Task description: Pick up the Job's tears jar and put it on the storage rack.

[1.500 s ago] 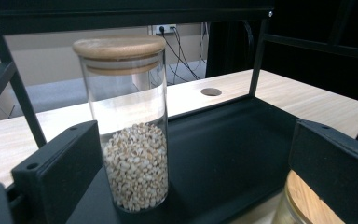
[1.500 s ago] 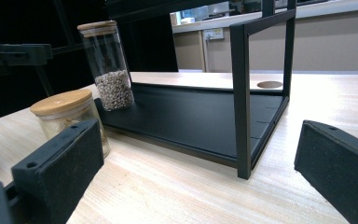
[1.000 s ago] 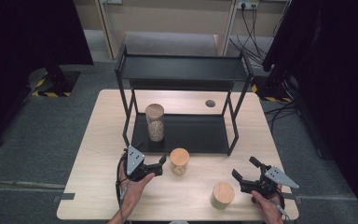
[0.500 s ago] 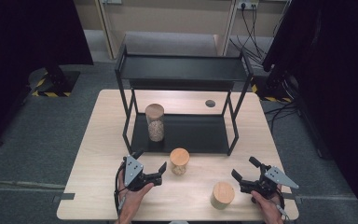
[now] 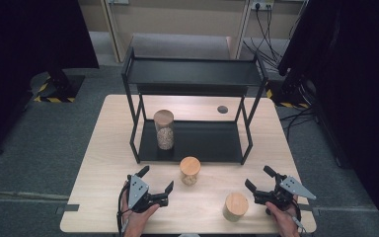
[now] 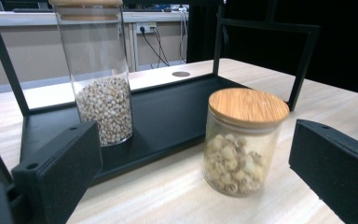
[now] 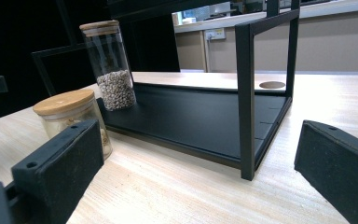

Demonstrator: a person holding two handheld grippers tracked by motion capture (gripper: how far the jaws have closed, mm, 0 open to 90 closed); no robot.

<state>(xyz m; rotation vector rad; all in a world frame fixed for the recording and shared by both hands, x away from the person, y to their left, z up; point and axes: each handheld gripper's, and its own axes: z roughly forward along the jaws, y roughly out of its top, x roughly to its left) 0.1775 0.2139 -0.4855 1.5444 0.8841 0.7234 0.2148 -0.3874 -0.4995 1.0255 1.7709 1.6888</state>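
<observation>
A short glass jar (image 5: pixel 190 171) with a bamboo lid and pale round pieces inside stands on the table just in front of the black rack (image 5: pixel 192 74). My left gripper (image 5: pixel 156 178) is open to the jar's near left, apart from it. In the left gripper view the same jar (image 6: pixel 242 140) stands ahead between the open jaws of my left gripper (image 6: pixel 193 154). A tall jar of grain (image 5: pixel 164 129) stands on the rack's bottom shelf. Near the front edge a second short jar (image 5: pixel 235 206) sits just left of my open right gripper (image 5: pixel 257 177). My right gripper (image 7: pixel 200 135) holds nothing.
The wooden table (image 5: pixel 103 148) has a round cable hole (image 5: pixel 222 109) at the back. The rack's front right post (image 7: pixel 244 93) stands close ahead in the right gripper view. The rack's top shelf is bare. Dark curtains and cables surround the table.
My left gripper has drawn back from the short jar toward the table's near edge. The jar stays where it was. The right gripper has hardly moved.
</observation>
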